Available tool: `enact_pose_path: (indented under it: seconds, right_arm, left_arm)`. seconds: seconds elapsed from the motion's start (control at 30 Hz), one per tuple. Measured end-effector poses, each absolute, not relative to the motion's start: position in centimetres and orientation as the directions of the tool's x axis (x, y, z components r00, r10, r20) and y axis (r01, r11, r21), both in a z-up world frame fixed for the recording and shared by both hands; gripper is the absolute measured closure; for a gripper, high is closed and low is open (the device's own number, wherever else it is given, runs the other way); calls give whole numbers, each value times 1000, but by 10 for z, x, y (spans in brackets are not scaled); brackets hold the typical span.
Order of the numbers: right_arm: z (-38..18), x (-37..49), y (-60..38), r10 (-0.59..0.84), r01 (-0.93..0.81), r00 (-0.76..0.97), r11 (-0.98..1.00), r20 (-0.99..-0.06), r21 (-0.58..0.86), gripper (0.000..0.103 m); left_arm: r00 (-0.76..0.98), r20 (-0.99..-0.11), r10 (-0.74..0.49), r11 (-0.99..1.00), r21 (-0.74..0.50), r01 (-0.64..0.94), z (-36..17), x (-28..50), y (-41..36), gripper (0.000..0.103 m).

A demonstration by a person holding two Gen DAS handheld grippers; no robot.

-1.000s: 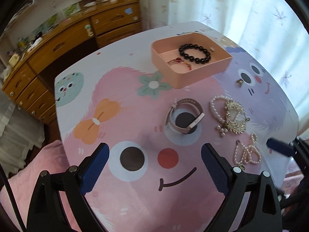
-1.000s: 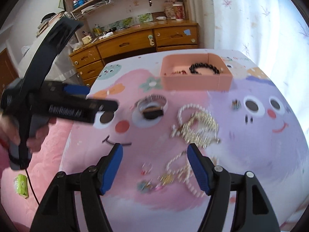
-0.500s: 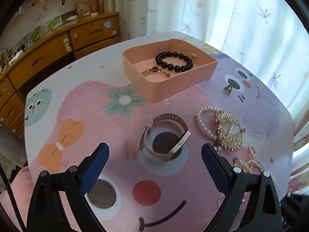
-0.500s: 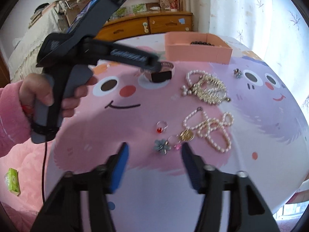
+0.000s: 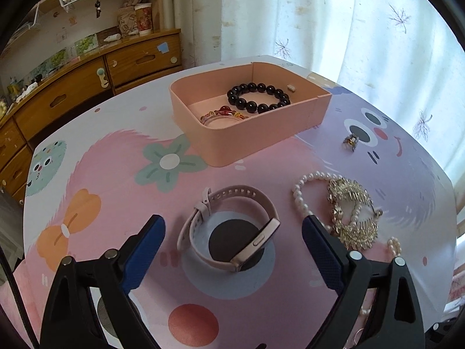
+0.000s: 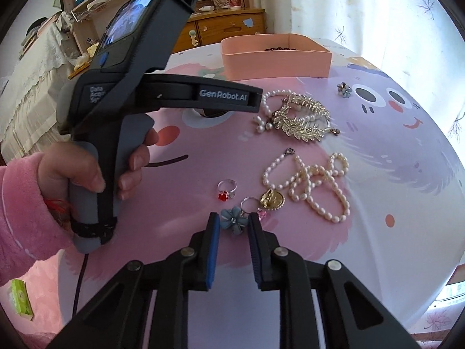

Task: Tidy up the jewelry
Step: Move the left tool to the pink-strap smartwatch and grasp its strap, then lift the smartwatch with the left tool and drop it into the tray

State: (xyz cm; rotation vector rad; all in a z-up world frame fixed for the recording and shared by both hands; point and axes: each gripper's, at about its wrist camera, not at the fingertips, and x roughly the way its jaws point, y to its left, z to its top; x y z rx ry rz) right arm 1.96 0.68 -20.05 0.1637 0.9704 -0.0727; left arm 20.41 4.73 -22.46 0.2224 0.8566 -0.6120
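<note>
Right gripper: jaws closing around blue flower ring, just left of gold pendant. Item light, small, rigid, likely slippery; grip flower head. Left gripper: wide, closing slightly, straddling pink watch.

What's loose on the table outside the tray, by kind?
Watch: 1
Pearl strands: 2 (pearl necklace, pearl bracelet)
Gold hair comb: 1
Rings: 2 (red-stone ring, pink-stone ring)
Flower pieces: 2 (near blue flower, far blue flower)
Total: 8
</note>
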Motion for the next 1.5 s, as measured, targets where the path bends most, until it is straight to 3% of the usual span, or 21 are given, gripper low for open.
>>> enact_pose_path:
  seconds: [0.13,0.5,0.83,1.5]
  right_arm:
    - [-199,18,6,31,116,563,986,-826,116,84]
    - [-185,30,-14,113,40,593,985,-797,169,84]
    - [-164,51,-49,179,-31,612,979,-771,203,84]
    - [-116,157,-153,246,-181,681,969,-690,168,83]
  left_arm:
    - [472,-792,-388,820,-62,570,-231,211,44,39]
    - [513,-778,-363,831,-22,555,-230,204,42,61]
    - [528,-783,-329,884,-58,464,-195,210,41,61]
    - [672,-708,-217,963,-42,266,-117,228,-4,59]
